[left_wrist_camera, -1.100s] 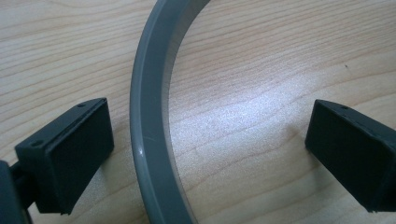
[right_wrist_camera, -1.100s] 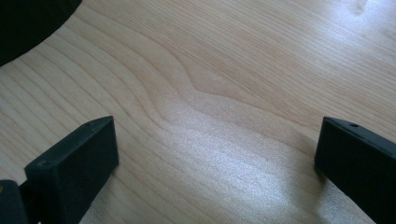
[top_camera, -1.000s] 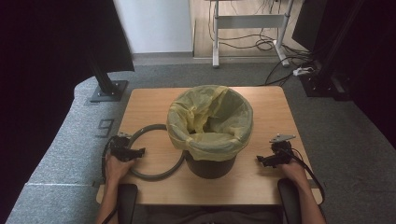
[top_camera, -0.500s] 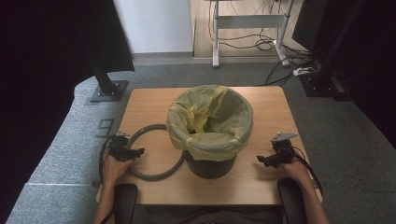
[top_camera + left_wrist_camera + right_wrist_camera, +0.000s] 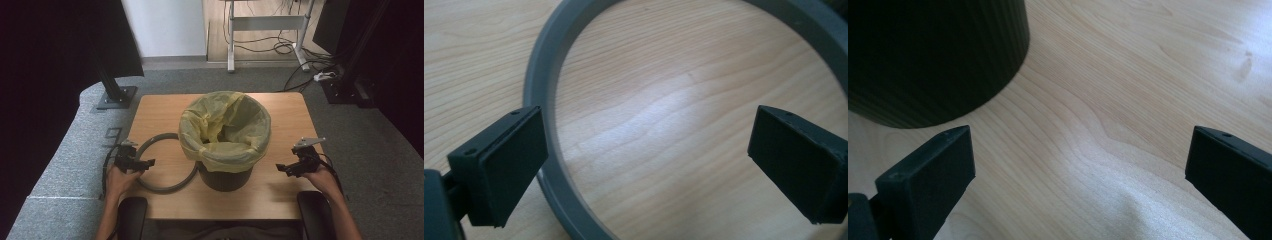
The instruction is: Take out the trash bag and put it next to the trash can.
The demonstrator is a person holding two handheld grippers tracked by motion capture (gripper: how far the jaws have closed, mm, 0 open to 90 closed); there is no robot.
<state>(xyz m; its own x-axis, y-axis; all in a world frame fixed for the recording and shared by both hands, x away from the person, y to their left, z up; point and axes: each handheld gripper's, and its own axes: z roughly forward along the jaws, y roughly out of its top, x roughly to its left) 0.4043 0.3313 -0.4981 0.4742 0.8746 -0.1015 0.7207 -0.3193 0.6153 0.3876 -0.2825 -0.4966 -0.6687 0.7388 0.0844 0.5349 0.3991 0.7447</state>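
Note:
A black bin (image 5: 223,175) lined with a yellow bag (image 5: 225,127) stands at the middle of the wooden table (image 5: 280,115). A grey ring (image 5: 165,186) lies flat on the table to the bin's left. My left gripper (image 5: 148,163) hovers open over the ring's left arc; in the left gripper view the ring (image 5: 540,105) curves under the left jaw, nothing held. My right gripper (image 5: 281,168) is open to the right of the bin, just above bare wood. The bin's dark wall (image 5: 933,55) stands at the upper left of the right gripper view.
Grey carpet surrounds the table. A black stand base (image 5: 116,96) sits off the back left corner. A metal desk frame (image 5: 265,22) and loose cables (image 5: 320,75) lie behind. The person's forearms enter from the bottom, beside dark armrests (image 5: 131,215).
Both hands have shifted only slightly; the left gripper edged a little further over the ring. Bin and ring have not moved.

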